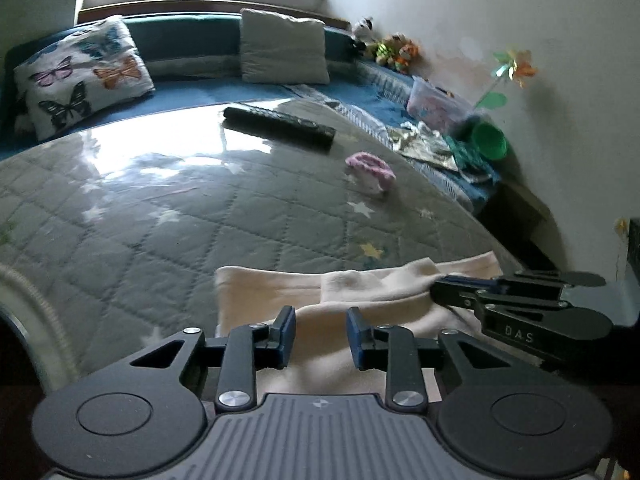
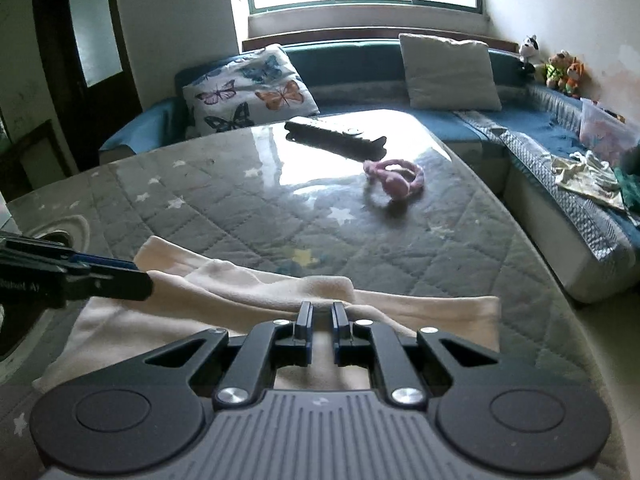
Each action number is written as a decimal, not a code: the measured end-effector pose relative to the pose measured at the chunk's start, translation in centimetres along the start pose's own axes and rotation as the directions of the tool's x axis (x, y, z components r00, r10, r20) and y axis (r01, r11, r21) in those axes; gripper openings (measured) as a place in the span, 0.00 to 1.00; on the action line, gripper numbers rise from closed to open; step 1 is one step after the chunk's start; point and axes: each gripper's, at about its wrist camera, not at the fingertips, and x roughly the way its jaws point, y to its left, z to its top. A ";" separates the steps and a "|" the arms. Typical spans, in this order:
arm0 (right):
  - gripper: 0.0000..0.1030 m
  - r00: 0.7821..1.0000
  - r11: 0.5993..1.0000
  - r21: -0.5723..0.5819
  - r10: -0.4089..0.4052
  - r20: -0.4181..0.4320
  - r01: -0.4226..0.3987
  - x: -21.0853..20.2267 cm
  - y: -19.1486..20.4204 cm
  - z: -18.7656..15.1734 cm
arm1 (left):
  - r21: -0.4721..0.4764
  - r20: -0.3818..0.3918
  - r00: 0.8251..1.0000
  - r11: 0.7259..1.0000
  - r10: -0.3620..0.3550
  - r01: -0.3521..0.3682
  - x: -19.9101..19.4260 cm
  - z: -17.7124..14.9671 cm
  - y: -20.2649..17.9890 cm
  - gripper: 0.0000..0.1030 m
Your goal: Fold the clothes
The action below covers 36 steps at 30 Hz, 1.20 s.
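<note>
- In my left wrist view the cream garment [image 1: 304,300] lies at the lower centre of the frame, on the near edge of the quilted grey tabletop [image 1: 168,216], directly under both tools.
- My left tongs [image 1: 321,338] are spread, with cloth showing in the gap between the blue pads; nothing is pinched there.
- In my right wrist view the right tongs [image 2: 321,322] stand at the lower centre with the jaws drawn close but a narrow gap left; whether they nip the cloth fold beneath I cannot tell.
- The garment already shows stacked layers: a raised fold runs across the middle of the cloth, so I judge at least one fold is made (how many I would not swear to).
- Its outline is uneven, with a flap sticking out toward the left of the right wrist view, so squaring up and a further fold look to remain.
- Higher in both frames, well apart from the garment, lie a black remote [image 2: 335,138] and a pink hair tie [image 2: 396,178].
</note>
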 end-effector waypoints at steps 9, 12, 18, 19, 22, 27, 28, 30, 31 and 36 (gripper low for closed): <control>0.14 1.000 1.000 0.024 -0.017 0.023 0.016 0.9 0.2 0.0 | 0.037 -0.002 0.999 0.998 0.041 -0.041 2.5 0.6 -0.3 0.30; 0.18 0.999 1.000 -0.001 -0.023 0.030 0.024 1.2 0.6 0.1 | 0.056 0.002 0.999 0.997 0.051 -0.051 2.9 0.8 -0.7 0.30; 0.18 0.998 0.998 -0.050 -0.036 0.044 0.039 1.8 1.4 0.2 | 0.081 0.011 0.997 0.993 0.079 -0.080 3.7 1.3 -1.2 0.33; 0.18 0.998 0.998 -0.056 -0.038 0.045 0.041 1.9 1.6 0.3 | 0.081 0.011 0.997 0.993 0.081 -0.082 3.7 1.3 -1.2 0.33; 0.19 0.998 0.998 -0.058 -0.036 0.045 0.039 1.5 1.7 0.6 | 0.082 0.014 0.996 0.993 0.085 -0.086 3.1 1.2 -1.3 0.38; 0.31 0.999 0.998 -0.061 -0.026 0.045 0.029 0.0 1.7 0.3 | 0.092 0.018 0.995 0.991 0.098 -0.099 1.8 0.6 -1.9 0.47; 0.31 0.999 0.998 -0.063 -0.026 0.044 0.029 -0.3 1.7 0.2 | 0.098 0.020 0.995 0.990 0.098 -0.100 1.5 0.4 -2.1 0.50; 0.32 0.999 0.998 -0.062 -0.024 0.039 0.026 -0.9 1.8 -0.2 | 0.107 0.024 0.995 0.989 0.100 -0.102 0.9 0.1 -2.5 0.54; 0.35 0.999 0.998 -0.061 -0.023 0.037 0.025 -1.2 1.8 -0.4 | 0.111 0.026 0.995 0.989 0.100 -0.102 0.6 -0.1 -2.8 0.56; 0.44 0.999 0.998 -0.056 -0.023 0.030 0.024 -3.0 1.7 -1.5 | 0.129 0.035 0.995 0.987 0.096 -0.100 -1.0 -1.2 -4.0 0.65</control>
